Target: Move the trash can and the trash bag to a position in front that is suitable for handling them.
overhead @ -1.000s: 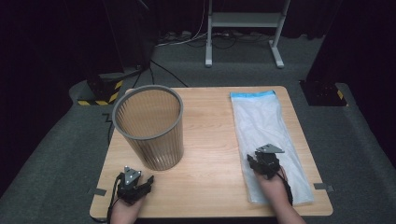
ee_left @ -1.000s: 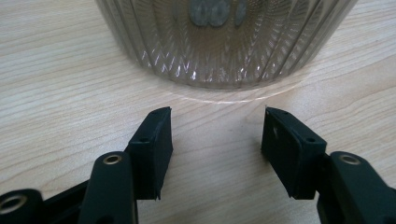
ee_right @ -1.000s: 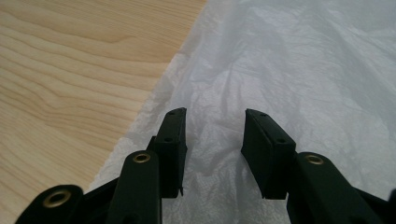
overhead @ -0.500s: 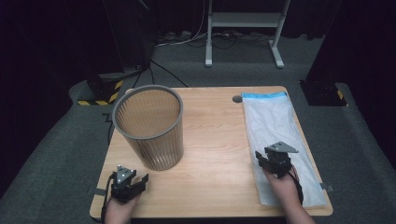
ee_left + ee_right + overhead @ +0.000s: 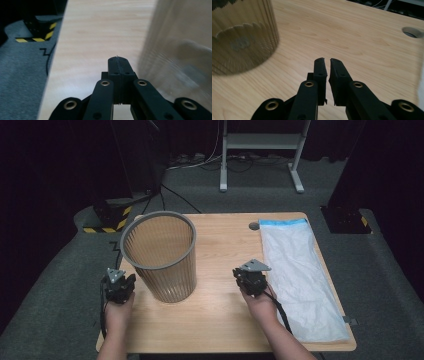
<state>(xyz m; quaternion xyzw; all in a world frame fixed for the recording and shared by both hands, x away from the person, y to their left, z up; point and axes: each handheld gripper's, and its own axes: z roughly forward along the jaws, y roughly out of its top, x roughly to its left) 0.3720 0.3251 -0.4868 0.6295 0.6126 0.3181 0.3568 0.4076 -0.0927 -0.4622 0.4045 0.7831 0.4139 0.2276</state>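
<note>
On the wooden table (image 5: 220, 245), a bin (image 5: 161, 255) stands between the closed left gripper (image 5: 118, 287) and the slightly parted, empty right gripper (image 5: 251, 279).

Here is the left gripper (image 5: 118, 60), rising from the bottom of the left gripper view with its two black jaws pressed flat together, nothing caught between them. Under and ahead of the tips runs the pale wooden desk (image 5: 100, 32), bare grain all the way up the frame. On the right stands the blurred, see-through wall of the mesh wastebasket (image 5: 180, 50), just beside the jaws but not touching them. Off the desk's left edge lies grey carpet (image 5: 22, 72), with a thin black cable (image 5: 48, 57) snaking across it and a yellow-and-black striped block (image 5: 41, 31) farther back.
</note>
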